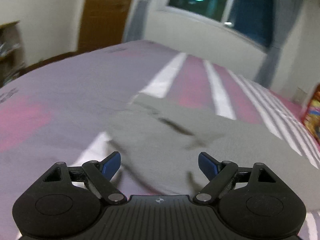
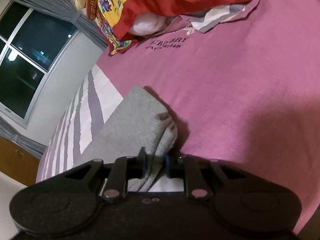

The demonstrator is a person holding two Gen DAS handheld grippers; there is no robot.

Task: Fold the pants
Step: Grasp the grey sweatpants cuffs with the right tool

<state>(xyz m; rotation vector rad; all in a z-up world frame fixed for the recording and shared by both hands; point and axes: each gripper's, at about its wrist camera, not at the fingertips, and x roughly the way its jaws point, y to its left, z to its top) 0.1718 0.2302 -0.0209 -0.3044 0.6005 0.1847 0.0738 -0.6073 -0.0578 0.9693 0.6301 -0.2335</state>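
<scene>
Grey pants (image 1: 170, 140) lie spread on the bed in the left wrist view, blurred by motion. My left gripper (image 1: 159, 165) is open just above their near part, with nothing between its blue pads (image 1: 112, 165). In the right wrist view the pants (image 2: 130, 126) show as a folded grey stack with a thick layered edge. My right gripper (image 2: 155, 167) is shut on that folded edge, which fills the narrow gap between its jaws.
The bed sheet (image 2: 230, 84) is pink with white and grey stripes (image 1: 166, 76) toward the wall. A red and yellow pillow (image 2: 160, 6) lies at the head of the bed, also in the left wrist view (image 1: 313, 114). A window (image 1: 216, 2), wall and wooden door (image 1: 106, 12) stand beyond the bed.
</scene>
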